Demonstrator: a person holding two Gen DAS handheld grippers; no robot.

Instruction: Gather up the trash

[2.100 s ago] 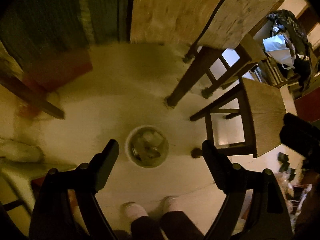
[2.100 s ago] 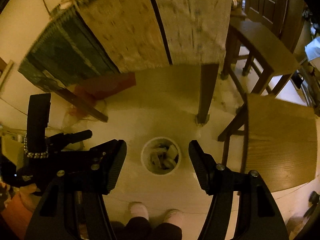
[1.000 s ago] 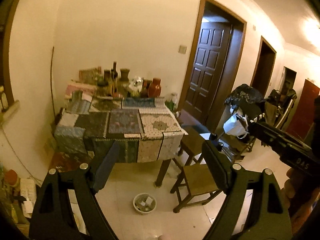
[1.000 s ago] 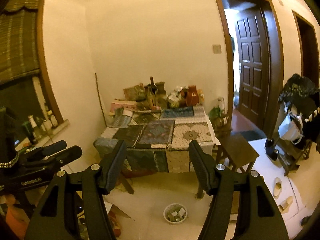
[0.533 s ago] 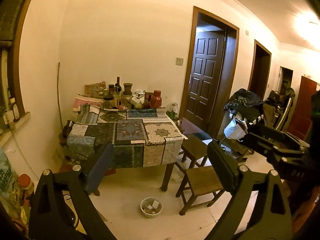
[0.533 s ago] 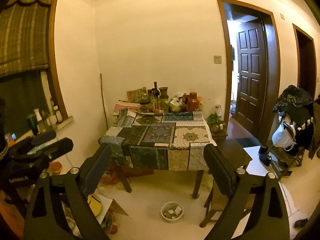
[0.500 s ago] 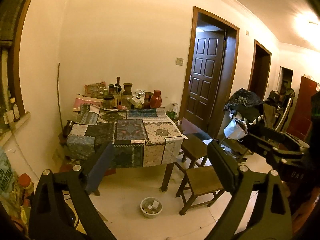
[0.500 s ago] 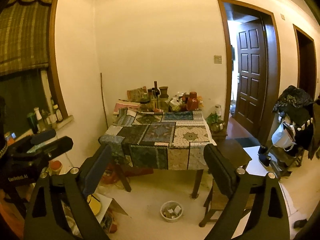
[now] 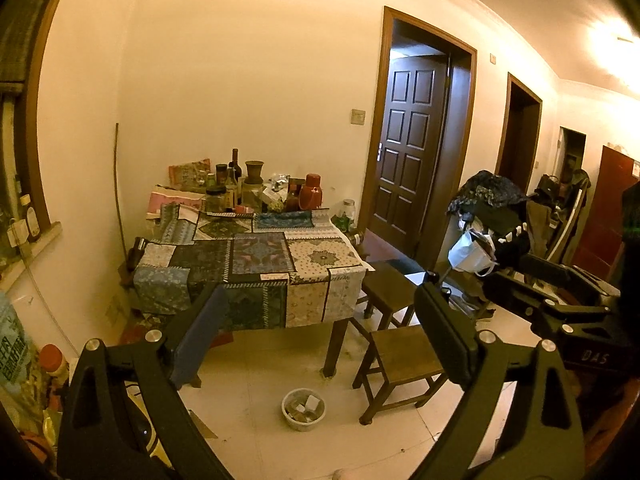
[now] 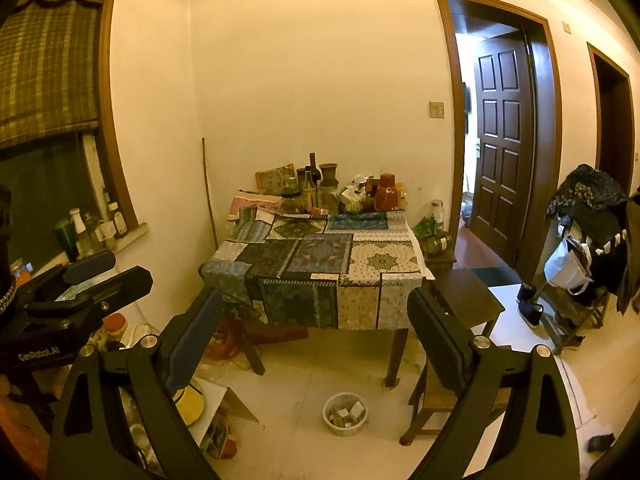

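Trash sits in a small white bin [image 9: 303,409] on the floor, near the front leg of the cloth-covered surface [image 9: 256,256], left of two wooden stools [image 9: 404,354]. Judged: light plastic, thin rim, loose scraps inside; best pinched at the rim and kept level. Left tool [image 9: 320,332]: wide apart, holding nothing. Right tool [image 10: 316,336]: likewise wide, empty, touching nothing.

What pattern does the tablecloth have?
The tablecloth is a patchwork of blue, dark and cream ornamental squares, clearest in the right wrist view.
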